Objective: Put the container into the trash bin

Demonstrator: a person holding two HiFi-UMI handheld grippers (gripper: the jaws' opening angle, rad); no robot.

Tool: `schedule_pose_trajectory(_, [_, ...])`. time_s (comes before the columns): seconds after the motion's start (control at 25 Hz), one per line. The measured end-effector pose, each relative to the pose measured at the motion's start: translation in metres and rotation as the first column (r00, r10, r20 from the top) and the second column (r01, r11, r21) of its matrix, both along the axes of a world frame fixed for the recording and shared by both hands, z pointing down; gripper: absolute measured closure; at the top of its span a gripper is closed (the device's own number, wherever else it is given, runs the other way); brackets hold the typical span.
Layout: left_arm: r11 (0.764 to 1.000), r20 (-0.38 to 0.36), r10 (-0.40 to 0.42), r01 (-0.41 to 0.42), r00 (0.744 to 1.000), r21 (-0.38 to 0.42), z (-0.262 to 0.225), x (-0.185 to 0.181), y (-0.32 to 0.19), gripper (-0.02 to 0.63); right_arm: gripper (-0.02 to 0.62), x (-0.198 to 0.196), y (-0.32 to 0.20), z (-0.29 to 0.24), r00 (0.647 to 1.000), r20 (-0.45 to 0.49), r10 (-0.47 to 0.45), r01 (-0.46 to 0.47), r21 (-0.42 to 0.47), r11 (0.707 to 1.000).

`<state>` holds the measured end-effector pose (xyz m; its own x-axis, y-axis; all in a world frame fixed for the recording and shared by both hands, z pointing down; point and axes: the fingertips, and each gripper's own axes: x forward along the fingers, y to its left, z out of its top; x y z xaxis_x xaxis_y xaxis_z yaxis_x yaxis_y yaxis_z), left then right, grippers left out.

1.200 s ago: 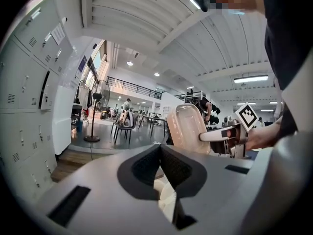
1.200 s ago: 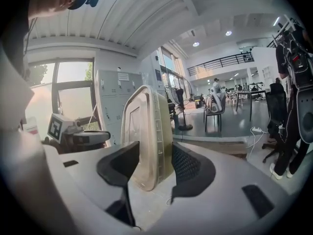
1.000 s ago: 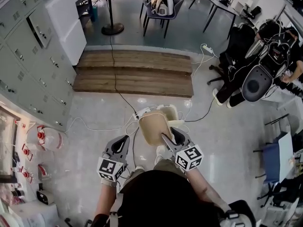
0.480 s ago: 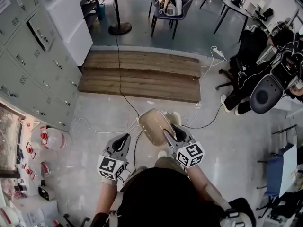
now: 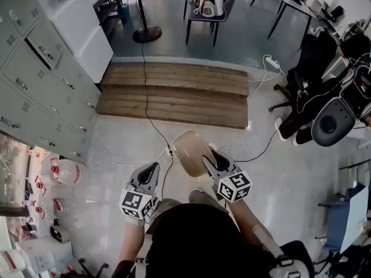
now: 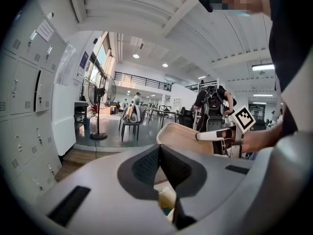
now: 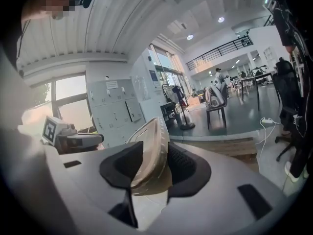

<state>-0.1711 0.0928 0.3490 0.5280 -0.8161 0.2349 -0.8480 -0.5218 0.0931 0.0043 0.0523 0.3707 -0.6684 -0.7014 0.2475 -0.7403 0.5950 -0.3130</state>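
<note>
One beige, shallow, rounded container [image 5: 188,152], tilted.

The beige shallow round-cornered container [image 5: 186,150] is empty and held aloft on edge, tilted, with its hollow side facing the person's left. One rim section is clamped between the jaws of the right hand-held gripper [image 5: 210,162].
</note>
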Motion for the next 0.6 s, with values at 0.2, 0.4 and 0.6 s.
schedule_pose_trajectory(0.2, [1.000,0.015,0.015,-0.014,1.000,-0.026,0.007,0.035,-0.025,0.598,0.431,0.042,-0.024,0.007,0.999,0.021,0.034,-0.034,-0.017,0.999])
schedule_pose_trajectory(0.4, [0.996,0.035,0.082,-0.080,0.996,-0.047,0.013,0.068,-0.038,0.598,0.431,0.081,-0.033,0.015,0.992,0.036,0.117,-0.116,-0.043,0.992])
schedule_pose_trajectory(0.6, [0.984,0.043,0.171,-0.169,0.984,-0.060,0.017,0.102,-0.055,0.598,0.431,0.121,-0.032,0.026,0.977,0.034,0.212,-0.210,-0.063,0.976])
